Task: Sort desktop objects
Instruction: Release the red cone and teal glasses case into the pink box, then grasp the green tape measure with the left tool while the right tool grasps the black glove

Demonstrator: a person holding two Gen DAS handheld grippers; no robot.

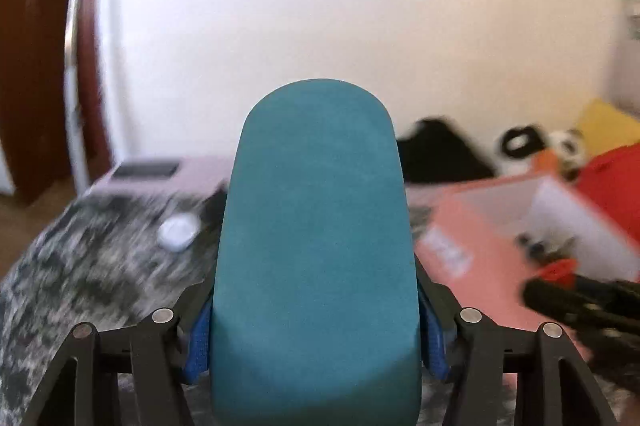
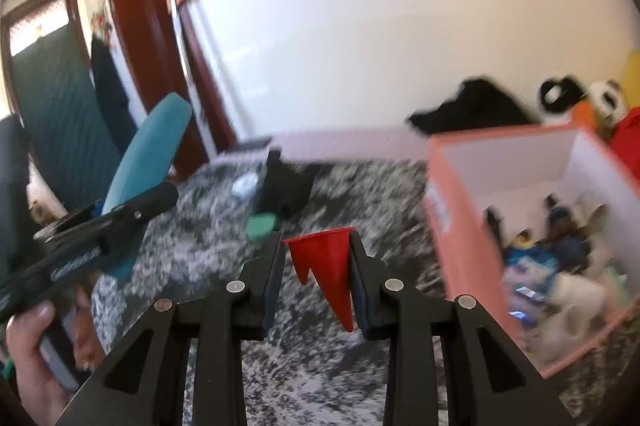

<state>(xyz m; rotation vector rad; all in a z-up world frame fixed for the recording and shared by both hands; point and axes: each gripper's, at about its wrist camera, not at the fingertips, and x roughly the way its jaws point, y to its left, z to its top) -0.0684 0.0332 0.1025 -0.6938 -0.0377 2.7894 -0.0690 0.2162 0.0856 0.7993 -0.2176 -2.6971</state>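
The left gripper [image 1: 316,338] is closed on a teal case [image 1: 316,246], a smooth, matte, long object with a rounded far end; its blue finger pads [image 1: 198,342] press against both sides near the near end. In the left wrist view the case runs straight away from the camera along the fingers, rounded tip up against the white wall. In the right wrist view the same case [image 2: 148,153] is lifted above the table, long axis tilted, tip pointing up and to the right, with the person's hand [image 2: 36,354] gripping the tool below it.

The right gripper [image 2: 318,266] is partly closed on a red piece [image 2: 324,266], a small plastic part with a flat top edge and two pointed ends hanging down. Its wide end faces away from the camera and its longest point faces back toward it.

Both are held over a table with a mottled black-and-white cloth [image 2: 360,201]. To the right stands an open pink box [image 2: 460,234] with mixed small items inside. A small green object [image 2: 261,224] and a white round object [image 2: 245,183] lie on the cloth further back, blurred.
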